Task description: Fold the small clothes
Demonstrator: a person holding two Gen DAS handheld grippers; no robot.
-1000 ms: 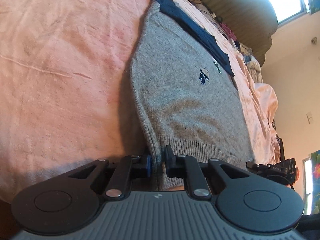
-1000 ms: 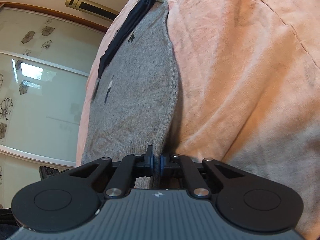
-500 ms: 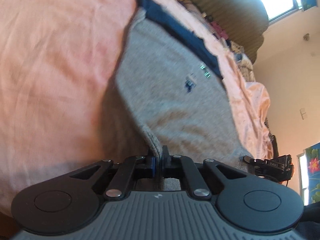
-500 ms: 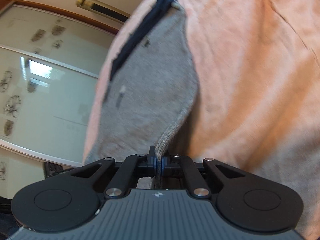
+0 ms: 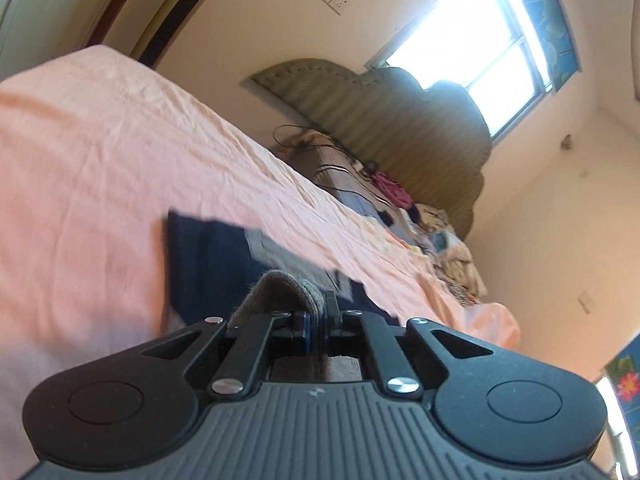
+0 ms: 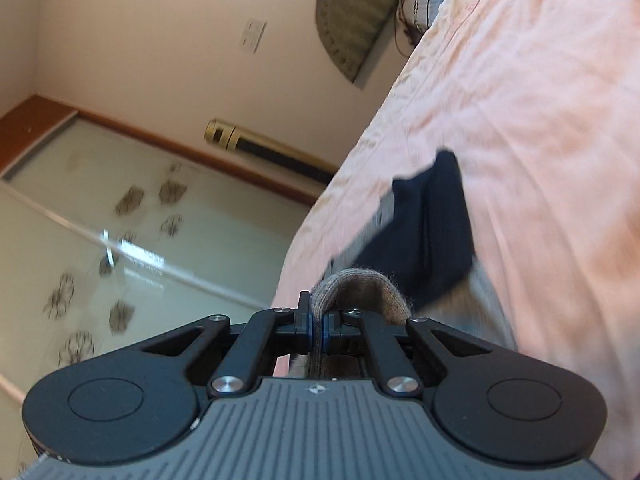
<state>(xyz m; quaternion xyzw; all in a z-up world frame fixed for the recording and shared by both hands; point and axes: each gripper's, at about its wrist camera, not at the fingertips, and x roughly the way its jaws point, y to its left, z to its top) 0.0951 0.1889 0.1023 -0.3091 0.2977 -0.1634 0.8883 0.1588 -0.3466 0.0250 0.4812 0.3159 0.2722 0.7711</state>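
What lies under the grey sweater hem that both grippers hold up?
Under the raised grey hem lies the garment's navy part, spread on the pink bedsheet. The left gripper and right gripper hide the rest of the sweater.

- A bed point(image 5: 120, 152) covered by a wrinkled peach-pink sheet point(image 6: 540, 120).
- A sweater point(image 5: 208, 256), grey with a navy part, lies on the sheet, blurred.
- At the far end, by the headboard point(image 5: 400, 120), lie striped pillows point(image 5: 332, 168) and jumbled clothes point(image 5: 440, 236).
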